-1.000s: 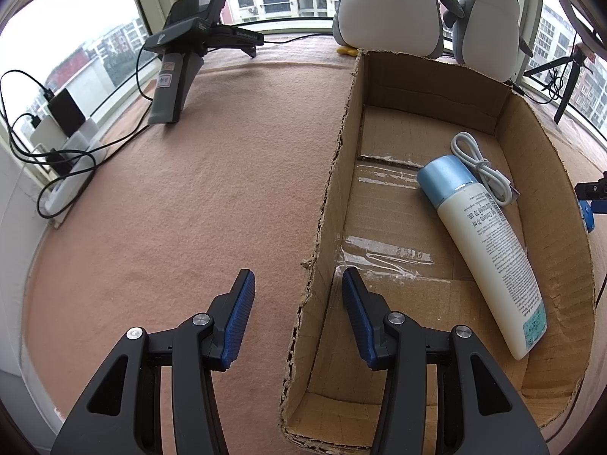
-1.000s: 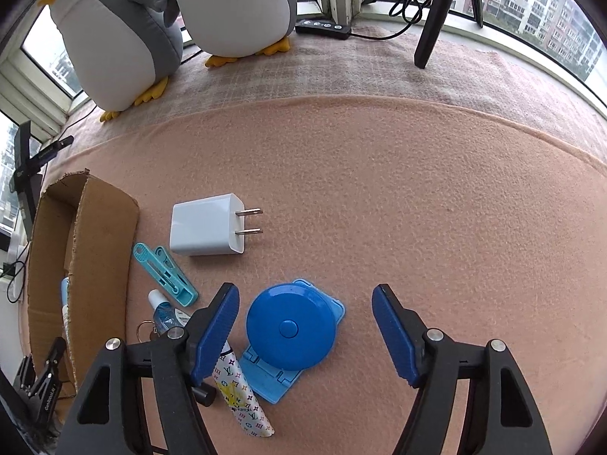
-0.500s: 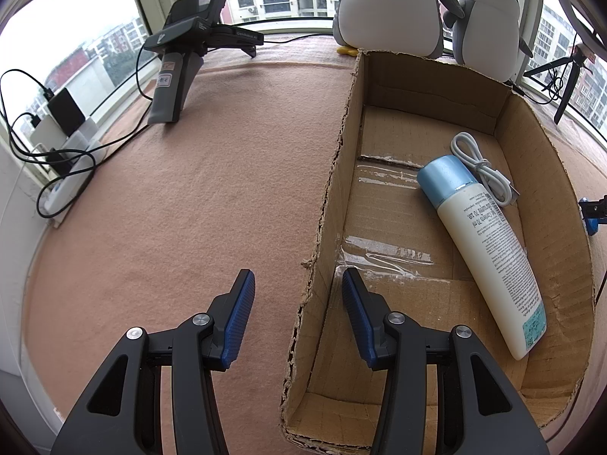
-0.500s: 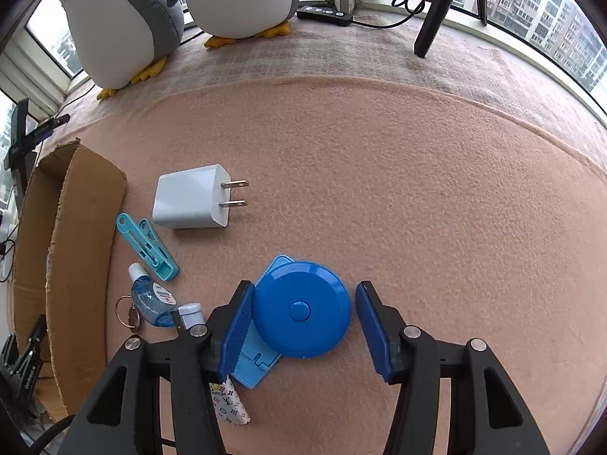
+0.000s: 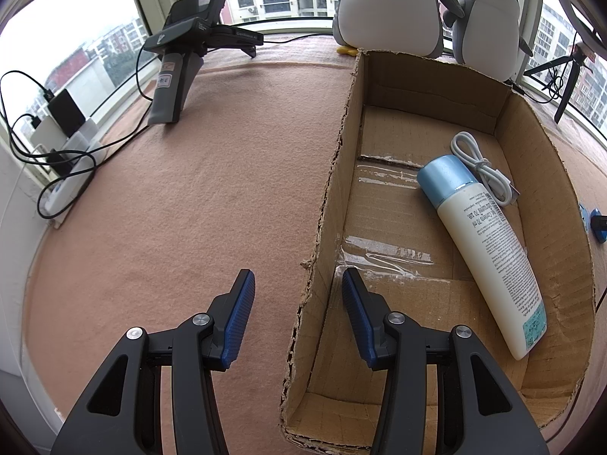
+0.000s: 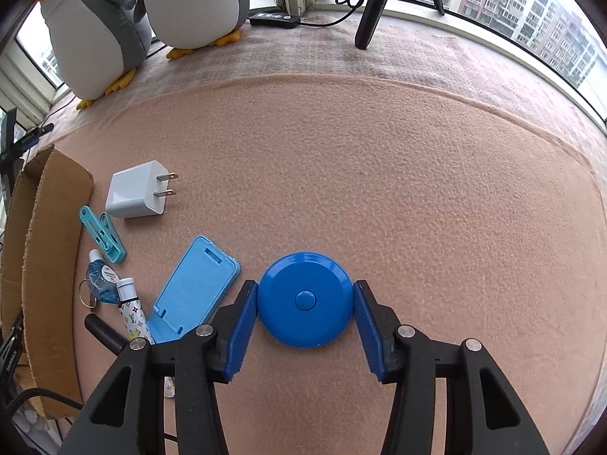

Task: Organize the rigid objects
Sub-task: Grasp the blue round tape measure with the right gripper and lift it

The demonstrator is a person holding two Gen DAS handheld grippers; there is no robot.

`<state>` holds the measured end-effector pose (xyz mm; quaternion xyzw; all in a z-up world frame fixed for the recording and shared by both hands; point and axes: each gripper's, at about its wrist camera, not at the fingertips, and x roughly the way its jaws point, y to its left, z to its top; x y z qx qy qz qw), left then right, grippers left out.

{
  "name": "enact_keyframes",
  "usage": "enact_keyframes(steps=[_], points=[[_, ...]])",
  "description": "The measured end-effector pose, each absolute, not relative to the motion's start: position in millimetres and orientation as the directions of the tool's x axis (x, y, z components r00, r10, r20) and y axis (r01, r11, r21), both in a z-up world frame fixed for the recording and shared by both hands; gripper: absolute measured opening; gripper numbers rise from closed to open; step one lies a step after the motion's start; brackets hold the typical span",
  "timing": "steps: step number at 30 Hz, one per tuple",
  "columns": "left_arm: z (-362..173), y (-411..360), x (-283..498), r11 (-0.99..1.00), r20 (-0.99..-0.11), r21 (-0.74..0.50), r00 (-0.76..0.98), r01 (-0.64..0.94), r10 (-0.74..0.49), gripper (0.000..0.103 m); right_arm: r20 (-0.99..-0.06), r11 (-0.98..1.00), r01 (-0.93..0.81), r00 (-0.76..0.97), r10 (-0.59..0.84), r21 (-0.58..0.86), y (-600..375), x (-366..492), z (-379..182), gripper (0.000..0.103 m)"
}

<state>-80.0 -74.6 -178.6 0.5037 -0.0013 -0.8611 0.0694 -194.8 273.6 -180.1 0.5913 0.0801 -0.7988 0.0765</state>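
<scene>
In the right wrist view my right gripper [image 6: 305,292] is shut on a round blue disc with a centre button [image 6: 305,307], both pads against its rim, over the pink felt. To its left lie a light blue phone stand [image 6: 193,288], a white plug charger [image 6: 134,191], a teal clip [image 6: 102,233], a small blue bottle [image 6: 100,278] and a patterned tube [image 6: 131,314]. My left gripper [image 5: 296,276] is open, its fingers on either side of the left wall of the cardboard box [image 5: 417,76]. Inside the box lie a white bottle with a blue cap [image 5: 489,242] and a coiled white cable [image 5: 478,163].
Two plush penguins [image 5: 387,0] stand behind the box. A black handheld device [image 5: 182,60] and a power strip with cables [image 5: 57,132] sit at the far left. A tripod leg [image 6: 375,7] stands at the back right. The box wall [image 6: 53,227] borders the small items.
The right gripper has gone from open around the blue disc to shut on it. The disc has come off the light blue stand and sits to its right. The left gripper has not moved.
</scene>
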Motion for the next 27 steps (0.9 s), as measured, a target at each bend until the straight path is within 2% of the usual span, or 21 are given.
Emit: enact_keyframes(steps=[16,27], points=[[-179,-74,-80,-0.990,-0.867,0.080,-0.482,0.116,-0.127,0.047,-0.932,-0.974,0.214,-0.361,-0.015,-0.067,281,-171,-175,0.046],[-179,-74,-80,-0.990,-0.866,0.083,-0.482,0.116,-0.129,0.047,-0.891,-0.952,0.302,-0.443,-0.096,-0.047,242,-145,-130,0.046]])
